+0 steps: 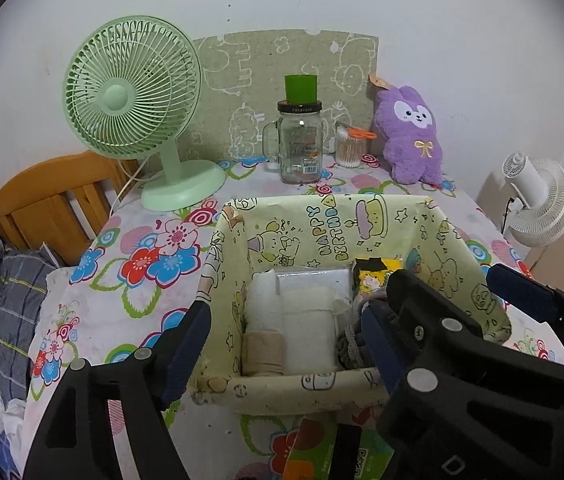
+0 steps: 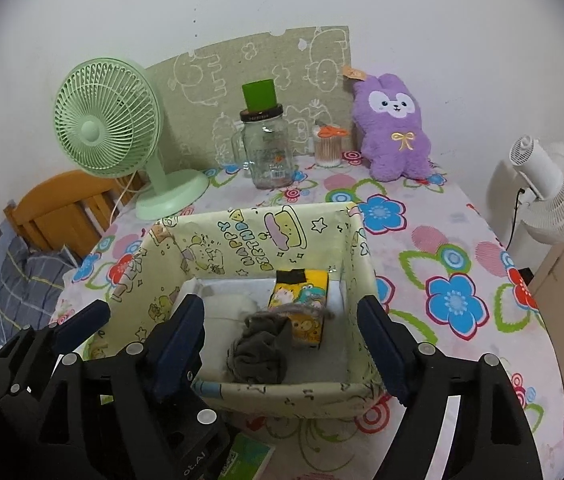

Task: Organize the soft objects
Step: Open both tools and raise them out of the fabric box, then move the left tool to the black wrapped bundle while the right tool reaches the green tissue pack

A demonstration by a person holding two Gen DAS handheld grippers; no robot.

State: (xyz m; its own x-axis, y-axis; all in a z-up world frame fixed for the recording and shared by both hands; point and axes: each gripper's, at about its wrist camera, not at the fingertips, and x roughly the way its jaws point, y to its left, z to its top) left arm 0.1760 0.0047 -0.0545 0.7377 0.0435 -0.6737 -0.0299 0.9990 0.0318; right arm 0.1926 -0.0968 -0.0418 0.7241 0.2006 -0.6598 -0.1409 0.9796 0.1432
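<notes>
A box (image 1: 333, 216) (image 2: 242, 394) lined with yellow "Happy Birthday" paper stands on the flowered table. Inside it lie white folded cloths (image 1: 305, 312) (image 2: 226, 308), a beige roll (image 1: 262, 354), a yellow cartoon pack (image 2: 301, 300) (image 1: 373, 274) and a crumpled grey cloth (image 2: 258, 356) (image 1: 347, 344). My left gripper (image 1: 282, 348) is open over the box's near left part, with nothing between its pads. My right gripper (image 2: 282, 344) is open too. The grey cloth lies loose on the box floor between its fingers (image 2: 180, 340), untouched. A purple plush rabbit (image 1: 411, 136) (image 2: 393, 128) leans on the back wall.
At the back stand a green fan (image 1: 134, 92) (image 2: 106, 124), a glass jar (image 1: 299, 148) (image 2: 268, 152) topped by a green cup, and a cotton-swab tub (image 1: 349, 148). A white fan (image 2: 549, 192) stands off the right edge, a wooden headboard (image 1: 50, 200) to the left. A green packet (image 2: 248, 460) lies nearest me.
</notes>
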